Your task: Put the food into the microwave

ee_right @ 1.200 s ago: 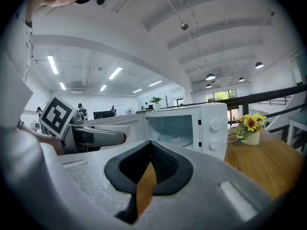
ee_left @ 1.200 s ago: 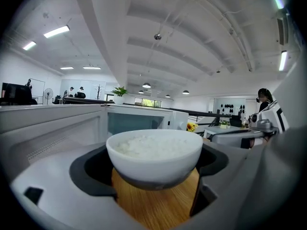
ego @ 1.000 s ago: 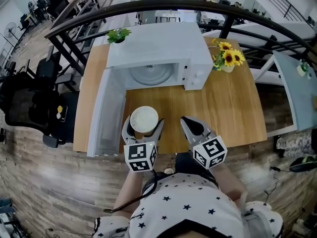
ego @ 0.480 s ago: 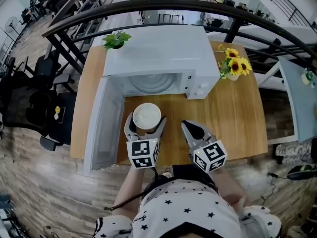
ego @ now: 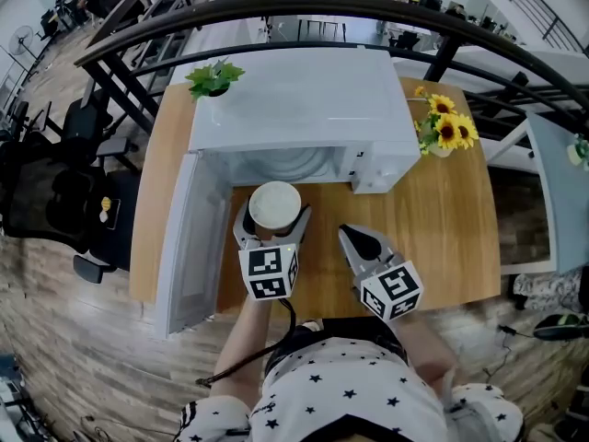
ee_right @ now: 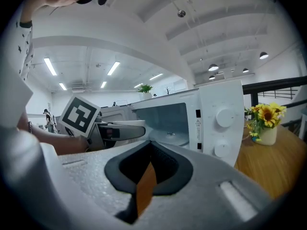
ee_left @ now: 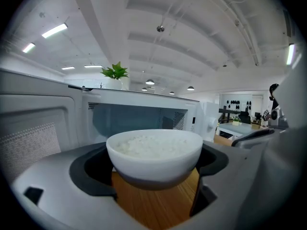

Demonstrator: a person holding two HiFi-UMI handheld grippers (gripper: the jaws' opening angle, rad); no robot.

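Note:
A white bowl of rice [ego: 274,203] hangs just above the wooden table [ego: 442,238], with my left gripper [ego: 272,221] shut on its sides. It is right in front of the open white microwave [ego: 304,99], whose door [ego: 189,238] swings out to the left. In the left gripper view the bowl [ee_left: 154,150] fills the jaws, with the empty cavity [ee_left: 134,119] behind it. My right gripper [ego: 354,238] hovers beside it to the right, shut on nothing. The right gripper view shows the jaws of my right gripper [ee_right: 146,176] closed to a sliver, the microwave's knob panel [ee_right: 218,123] ahead.
A small green plant [ego: 213,76] stands on the microwave's top left corner. A vase of sunflowers [ego: 446,132] sits on the table right of the microwave. A black office chair [ego: 46,191] is on the floor at the left. A dark railing [ego: 276,12] runs behind.
My left gripper has carried the bowl forward, closer to the microwave's opening. The right gripper has stayed about where it was.

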